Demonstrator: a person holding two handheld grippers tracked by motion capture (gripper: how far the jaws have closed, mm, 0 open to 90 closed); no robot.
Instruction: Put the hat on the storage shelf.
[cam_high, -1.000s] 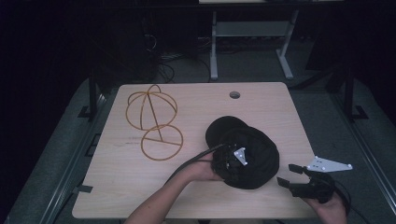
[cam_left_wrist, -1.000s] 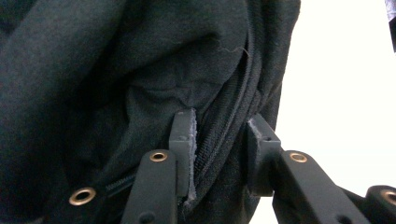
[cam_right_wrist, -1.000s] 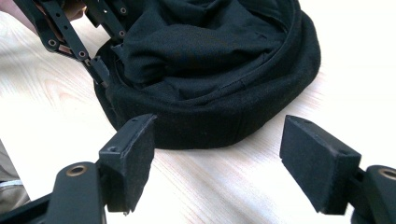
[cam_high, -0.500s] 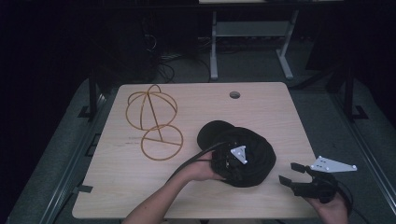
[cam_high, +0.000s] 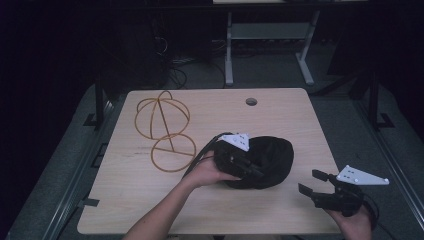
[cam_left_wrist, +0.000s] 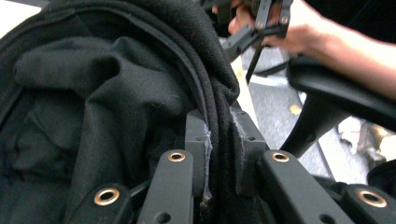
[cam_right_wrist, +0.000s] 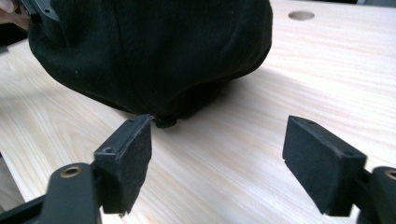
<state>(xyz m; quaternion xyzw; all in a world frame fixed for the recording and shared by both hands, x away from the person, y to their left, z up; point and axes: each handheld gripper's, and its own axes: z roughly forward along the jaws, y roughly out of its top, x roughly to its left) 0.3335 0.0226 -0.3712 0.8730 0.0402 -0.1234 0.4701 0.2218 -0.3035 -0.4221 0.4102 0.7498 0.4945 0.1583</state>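
Black cloth hat (cam_high: 267, 160) sits right of centre in the high view, on the pale wooden table (cam_high: 150, 205), and in the left gripper view its folded rim and dark lining take up the upper left of the frame. Its hollow holds nothing but its own bunched lining. Left of centre in the high view a wire stand (cam_high: 162, 127) of tan hoops rests on the table, well apart from the hat. At the hat's left edge the left gripper (cam_high: 250, 167) pinches the doubled rim; in the left gripper view its jaws are pressed tight on the cloth (cam_left_wrist: 219, 140), having just finished closing on it. At the lower right of the high view the right gripper (cam_high: 312, 184) hangs near the table's edge, jaws spread with nothing between them; in the right gripper view the hat's underside (cam_right_wrist: 154, 51) lies just beyond its pads (cam_right_wrist: 135, 158). Compared with a second ago, the hat has bunched into a taller, narrower mound and its left side is lifted.
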